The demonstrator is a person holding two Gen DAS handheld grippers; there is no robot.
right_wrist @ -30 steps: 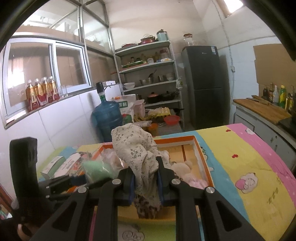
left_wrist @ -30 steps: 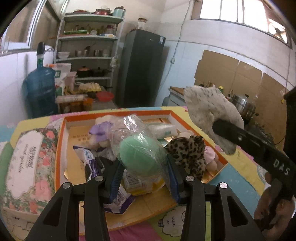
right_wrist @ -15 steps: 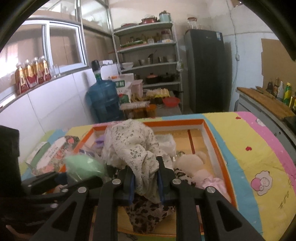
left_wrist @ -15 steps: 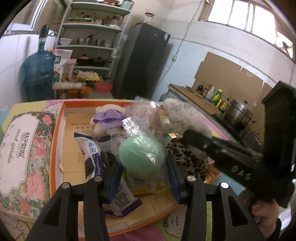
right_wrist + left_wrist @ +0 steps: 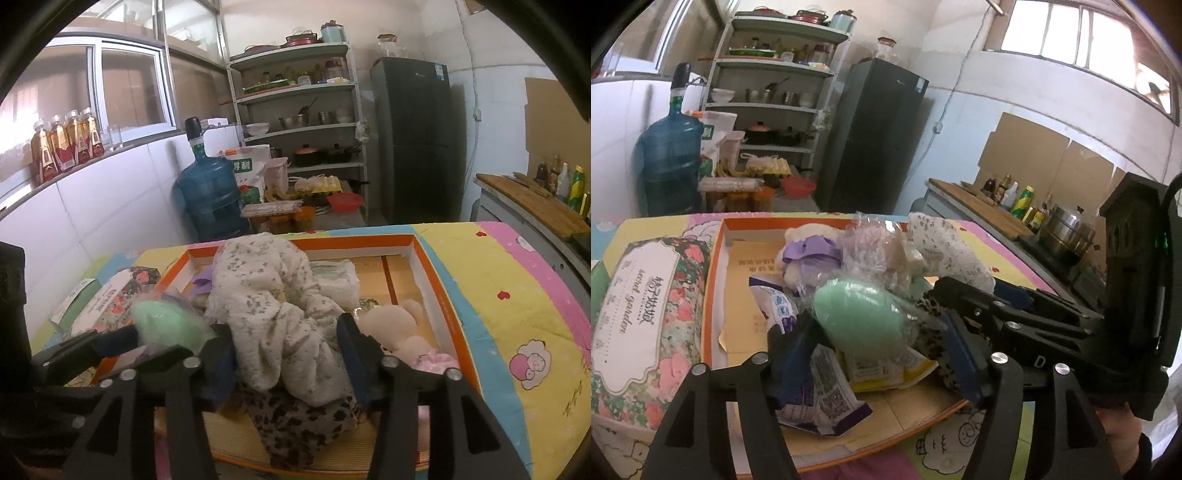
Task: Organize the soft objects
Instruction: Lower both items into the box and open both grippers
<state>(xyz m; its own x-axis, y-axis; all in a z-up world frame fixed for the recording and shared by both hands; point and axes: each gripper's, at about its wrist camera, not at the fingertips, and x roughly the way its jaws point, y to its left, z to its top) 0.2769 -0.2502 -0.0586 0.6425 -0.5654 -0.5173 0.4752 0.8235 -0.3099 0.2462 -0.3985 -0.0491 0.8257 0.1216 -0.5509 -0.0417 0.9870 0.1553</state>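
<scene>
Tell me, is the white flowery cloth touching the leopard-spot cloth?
Touching. The right wrist view shows the white flowery cloth draped straight onto the leopard-spot cloth, no gap between them, inside the orange box.

The left gripper (image 5: 871, 332) points forward and slightly down, its two black jaws set wide apart with blue pads (image 5: 962, 354) on their inner faces, and something bulky sits between them. The right gripper (image 5: 286, 343) also points forward, its jaws spread with blue pads (image 5: 349, 341) pressing on what lies between them. In the left wrist view the right gripper (image 5: 945, 295) reaches in from the right and crosses just ahead of the left one's right finger, and the person's right hand (image 5: 1119, 439) shows below its black body, wrapped around the handle.
</scene>
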